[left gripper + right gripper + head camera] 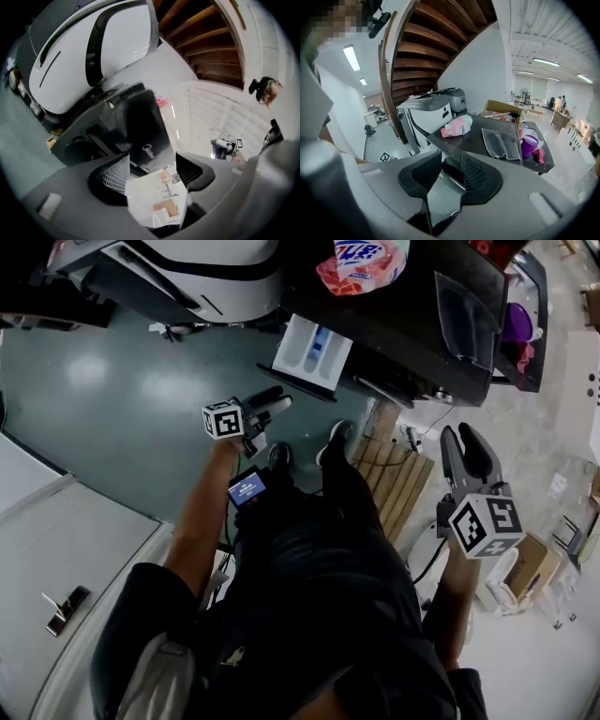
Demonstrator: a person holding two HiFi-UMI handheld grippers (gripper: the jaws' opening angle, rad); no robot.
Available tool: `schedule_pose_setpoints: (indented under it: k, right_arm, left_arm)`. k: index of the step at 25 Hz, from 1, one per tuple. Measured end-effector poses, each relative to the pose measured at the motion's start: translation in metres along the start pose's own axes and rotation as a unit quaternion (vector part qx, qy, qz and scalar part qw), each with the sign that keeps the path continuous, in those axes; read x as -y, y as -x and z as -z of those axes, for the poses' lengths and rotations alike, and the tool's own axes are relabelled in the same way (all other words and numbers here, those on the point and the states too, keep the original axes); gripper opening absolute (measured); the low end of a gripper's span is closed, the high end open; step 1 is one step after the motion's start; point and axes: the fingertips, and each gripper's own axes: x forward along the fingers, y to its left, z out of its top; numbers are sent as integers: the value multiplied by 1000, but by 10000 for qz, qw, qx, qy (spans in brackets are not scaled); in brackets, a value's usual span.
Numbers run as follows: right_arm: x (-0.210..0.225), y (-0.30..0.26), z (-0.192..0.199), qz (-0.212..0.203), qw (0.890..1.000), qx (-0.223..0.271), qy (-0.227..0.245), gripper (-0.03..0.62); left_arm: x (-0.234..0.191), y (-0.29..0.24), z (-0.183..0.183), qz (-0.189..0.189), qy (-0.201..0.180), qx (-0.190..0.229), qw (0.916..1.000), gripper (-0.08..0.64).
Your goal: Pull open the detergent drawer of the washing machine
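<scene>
In the head view the dark washing machine (pixel 412 324) stands at the top, and its white detergent drawer (pixel 311 352) is pulled out toward me. My left gripper (pixel 274 407) hangs just below the drawer's front, apart from it, jaws open and empty. In the left gripper view the left gripper (pixel 152 176) looks past the machine's dark front (pixel 140 126) with nothing between its pads. My right gripper (pixel 466 454) is off to the right of the machine, open and empty. From the right gripper view the right gripper (pixel 445 173) faces the machine's dark top (pixel 487 136).
A pink packet (pixel 361 263), a grey cloth (pixel 502 143) and a purple cup (pixel 516 324) lie on the machine's top. A white appliance (pixel 187 268) stands to its left. A wooden slatted board (pixel 398 479) and cardboard boxes (pixel 530 563) sit on the floor at right. A wooden staircase (pixel 436 47) rises behind.
</scene>
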Motion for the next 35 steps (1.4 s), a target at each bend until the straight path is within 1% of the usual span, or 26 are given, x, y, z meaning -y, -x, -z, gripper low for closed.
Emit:
schedule_pose_setpoints:
  k: [3, 6, 9, 11, 13, 16, 20, 23, 25, 28, 31, 35]
  right_arm:
    - [-12, 9, -3, -34, 9999, 149, 18, 106]
    - [-29, 15, -10, -138, 9993, 334, 59, 106]
    - [-46, 23, -23, -271, 9976, 630, 99, 106]
    - [-56, 30, -31, -320, 9963, 791, 139, 106]
    - [-62, 38, -38, -335, 9947, 959, 172, 106]
    - [-70, 51, -45, -325, 9918, 1222, 188, 106]
    - [-80, 73, -49, -234, 9888, 1458, 226, 106]
    - [-83, 90, -51, -114, 9862, 1630, 266, 106]
    - [-82, 102, -52, -21, 9843, 1747, 262, 106]
    - [-78, 122, -56, 98, 9804, 1949, 268, 106]
    - [-74, 141, -62, 255, 9763, 2127, 320, 106]
    - [-69, 163, -68, 466, 9706, 2335, 360, 106]
  left_arm:
    - [20, 32, -29, -76, -272, 307, 9991, 360]
    - [50, 58, -62, -45, -641, 548, 9964, 360]
    - [74, 80, -86, -173, -1184, 624, 9908, 360]
    - [90, 94, -99, -345, -1672, 590, 9836, 360]
    - [111, 106, -113, -488, -2209, 529, 9726, 360]
    - [150, 120, -129, -646, -2938, 430, 9527, 360]
    - [201, 136, -141, -825, -3740, 353, 9231, 360]
    - [235, 144, -150, -933, -4244, 349, 9000, 359]
    - [255, 151, -156, -1036, -4471, 409, 8875, 339]
    - [286, 159, -167, -1164, -4679, 588, 8741, 327]
    - [313, 164, -176, -1283, -4910, 700, 8588, 319]
    - [351, 165, -179, -1235, -5187, 821, 8420, 313]
